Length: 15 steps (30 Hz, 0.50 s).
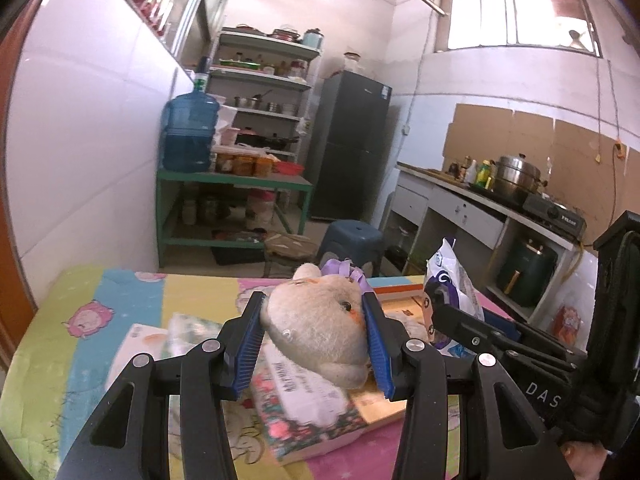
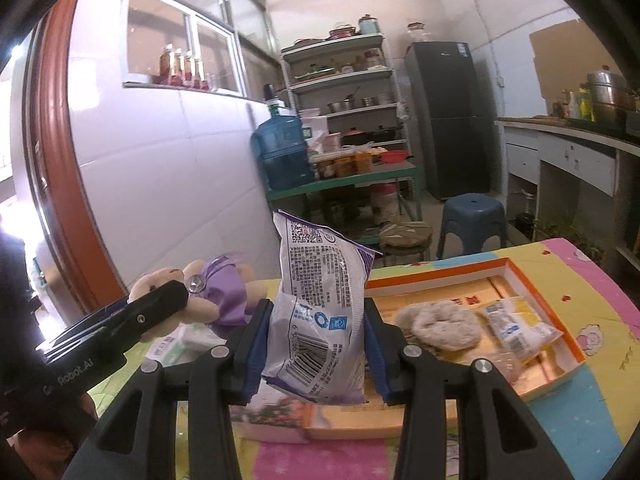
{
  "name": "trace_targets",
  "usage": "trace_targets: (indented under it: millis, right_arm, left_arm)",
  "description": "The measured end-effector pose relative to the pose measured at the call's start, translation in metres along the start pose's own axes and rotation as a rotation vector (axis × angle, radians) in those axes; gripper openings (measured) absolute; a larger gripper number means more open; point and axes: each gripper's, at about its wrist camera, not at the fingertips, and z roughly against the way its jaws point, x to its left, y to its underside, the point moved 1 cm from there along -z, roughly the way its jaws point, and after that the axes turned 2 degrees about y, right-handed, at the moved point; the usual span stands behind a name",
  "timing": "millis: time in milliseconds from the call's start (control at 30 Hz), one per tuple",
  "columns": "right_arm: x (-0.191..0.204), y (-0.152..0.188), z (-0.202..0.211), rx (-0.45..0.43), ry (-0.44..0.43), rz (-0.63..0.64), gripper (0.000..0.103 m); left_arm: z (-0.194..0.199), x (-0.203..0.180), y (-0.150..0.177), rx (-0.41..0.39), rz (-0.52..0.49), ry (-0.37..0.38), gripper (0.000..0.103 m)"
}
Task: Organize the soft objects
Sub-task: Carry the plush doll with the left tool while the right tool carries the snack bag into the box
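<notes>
My left gripper point(image 1: 316, 336) is shut on a beige plush bear point(image 1: 320, 328) with a purple dress and holds it above the table. The bear point(image 2: 216, 292) also shows at the left of the right wrist view. My right gripper point(image 2: 316, 340) is shut on a white and purple snack bag point(image 2: 320, 312), held upright above the table; the bag point(image 1: 452, 280) shows at the right of the left wrist view. An orange-rimmed shallow box point(image 2: 540, 292) lies to the right, holding a fuzzy beige pad point(image 2: 440, 326) and a yellow and white packet point(image 2: 520, 324).
The table wears a colourful cartoon cloth point(image 1: 100, 320). A floral box point(image 1: 308, 416) and a white packet point(image 1: 136, 344) lie under the grippers. A blue stool point(image 2: 472, 220) stands beyond the table. Shelves point(image 1: 260, 120), a fridge point(image 1: 352, 144) and a counter point(image 1: 480, 200) line the room.
</notes>
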Motion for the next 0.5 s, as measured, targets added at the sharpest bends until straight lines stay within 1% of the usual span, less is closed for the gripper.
trace_targets:
  millis: [500]
  right_arm:
    - [-0.073,-0.009,0.009,-0.020,0.083,-0.045,0.044]
  left_arm:
    - [-0.053,-0.068,0.000,0.041,-0.054,0.053,0.048]
